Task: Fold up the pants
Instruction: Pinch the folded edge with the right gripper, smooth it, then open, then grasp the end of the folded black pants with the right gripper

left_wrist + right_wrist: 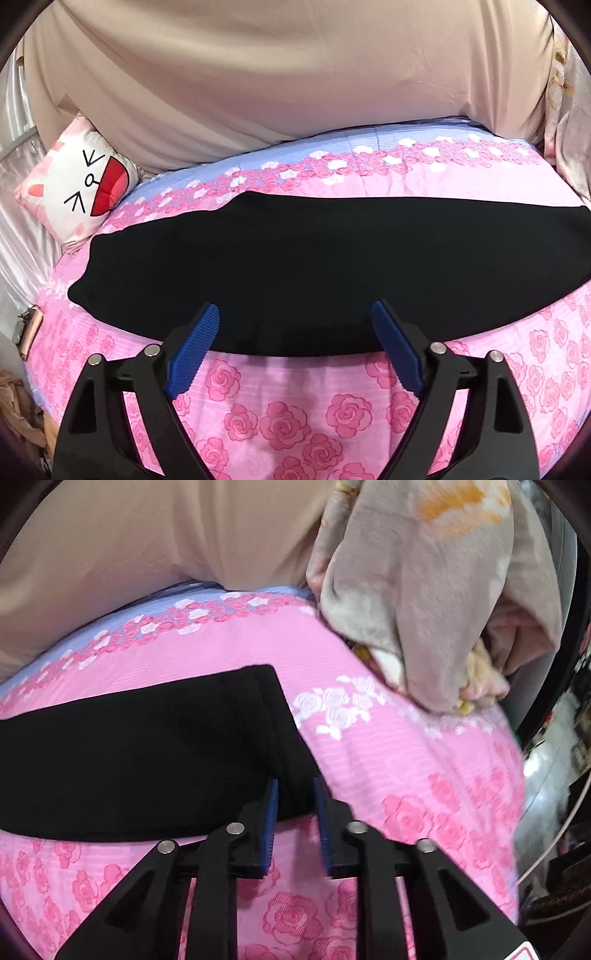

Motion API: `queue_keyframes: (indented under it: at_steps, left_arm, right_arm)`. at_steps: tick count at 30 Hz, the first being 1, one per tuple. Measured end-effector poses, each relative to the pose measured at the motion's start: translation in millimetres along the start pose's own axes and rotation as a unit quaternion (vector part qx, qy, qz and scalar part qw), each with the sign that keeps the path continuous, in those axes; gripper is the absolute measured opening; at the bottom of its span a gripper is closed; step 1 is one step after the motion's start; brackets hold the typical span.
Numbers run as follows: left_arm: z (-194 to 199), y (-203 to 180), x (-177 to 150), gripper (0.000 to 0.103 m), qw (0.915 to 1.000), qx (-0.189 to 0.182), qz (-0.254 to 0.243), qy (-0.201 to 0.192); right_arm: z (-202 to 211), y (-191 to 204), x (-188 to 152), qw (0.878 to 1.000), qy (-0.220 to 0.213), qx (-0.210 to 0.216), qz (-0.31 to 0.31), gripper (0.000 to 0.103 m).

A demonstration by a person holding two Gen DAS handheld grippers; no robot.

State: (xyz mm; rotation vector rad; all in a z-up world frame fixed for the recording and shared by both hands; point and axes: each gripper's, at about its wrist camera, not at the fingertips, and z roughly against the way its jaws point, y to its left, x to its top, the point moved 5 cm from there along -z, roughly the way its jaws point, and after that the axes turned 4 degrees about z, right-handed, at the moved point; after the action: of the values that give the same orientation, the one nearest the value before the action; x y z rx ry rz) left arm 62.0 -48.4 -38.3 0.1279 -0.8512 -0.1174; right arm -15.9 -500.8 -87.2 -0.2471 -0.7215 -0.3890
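Observation:
Black pants (295,266) lie flat and long across a bed with a pink rose-print cover (295,413). My left gripper (295,314) is open, its blue pads wide apart over the near edge of the pants, holding nothing. In the right wrist view the right end of the pants (155,753) shows a hemmed band. My right gripper (295,786) has its blue pads close together around the near corner of that end; the black cloth sits between them.
A white cat-face cushion (77,184) lies at the bed's far left. A beige sheet (277,81) hangs behind the bed. A crumpled grey-beige blanket (417,590) lies at the far right. The bed's right edge (517,812) drops to clutter.

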Motion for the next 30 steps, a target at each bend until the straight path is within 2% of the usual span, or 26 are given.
queue_keyframes:
  at_steps: [2, 4, 6, 8, 12, 14, 15, 16, 17, 18, 20, 23, 26, 30]
  left_arm:
    - [1.1, -0.9, -2.3, 0.083, 1.0, 0.002, 0.0, 0.002]
    - [1.0, -0.9, -5.0, 0.083, 1.0, 0.005, 0.004, 0.006]
    - [1.2, -0.1, -7.4, 0.084, 0.9999, 0.005, 0.013, 0.01]
    - [1.4, 3.9, -9.7, 0.088, 0.9996, 0.009, 0.024, 0.012]
    - [-2.2, 16.2, -13.4, 0.088, 0.9991, 0.02, 0.034, 0.017]
    - [-4.0, 23.5, -13.7, 0.088, 0.9987, 0.027, 0.039, 0.017]
    - [-4.7, 26.9, -13.6, 0.088, 0.9985, 0.03, 0.042, 0.018]
    - [-5.7, 31.6, -13.2, 0.088, 0.9982, 0.033, 0.047, 0.018]
    - [-6.4, 34.4, -12.5, 0.088, 0.998, 0.036, 0.048, 0.018]
    - [-6.8, 38.4, -12.2, 0.088, 0.9978, 0.04, 0.05, 0.017]
    - [-7.6, 46.8, -11.2, 0.088, 0.9975, 0.046, 0.051, 0.016]
    - [-11.8, 64.6, -10.9, 0.088, 0.9965, 0.057, 0.058, 0.02]
    - [-13.5, 83.3, -11.1, 0.088, 0.9954, 0.061, 0.071, 0.022]
    - [-13.0, 94.3, -10.9, 0.088, 0.9962, 0.057, 0.063, 0.018]
  right_arm:
    - [8.3, -2.8, -0.7, 1.0, -0.01, 0.008, -0.01, 0.041]
    - [11.3, -5.2, -0.6, 1.0, -0.017, 0.002, -0.014, 0.055]
    - [4.5, -7.1, -3.2, 1.0, -0.007, 0.005, -0.023, 0.057]
    - [-5.4, -8.8, -5.8, 0.999, 0.014, 0.026, -0.043, 0.057]
    - [-13.3, -0.7, -3.1, 0.996, 0.023, 0.068, -0.056, 0.058]
    - [-20.3, 4.3, -0.8, 0.995, 0.031, 0.069, -0.06, 0.064]
    - [-20.4, 6.2, 0.8, 0.996, 0.031, 0.065, -0.058, 0.062]
    - [-19.9, 8.1, 2.5, 0.996, 0.029, 0.059, -0.055, 0.053]
    - [-19.4, 9.4, 3.6, 0.996, 0.026, 0.061, -0.053, 0.023]
    - [-18.2, 13.2, 5.3, 0.994, 0.022, 0.085, -0.058, 0.017]
    - [-13.2, 18.4, 8.9, 0.995, 0.012, 0.082, -0.061, 0.016]
    - [10.3, 38.1, 20.4, 0.991, -0.027, 0.114, -0.064, 0.016]
    - [41.2, 78.4, 39.1, 0.989, -0.063, 0.131, -0.029, 0.016]
    - [58.6, 121.1, 51.3, 0.987, -0.076, 0.139, 0.005, 0.016]
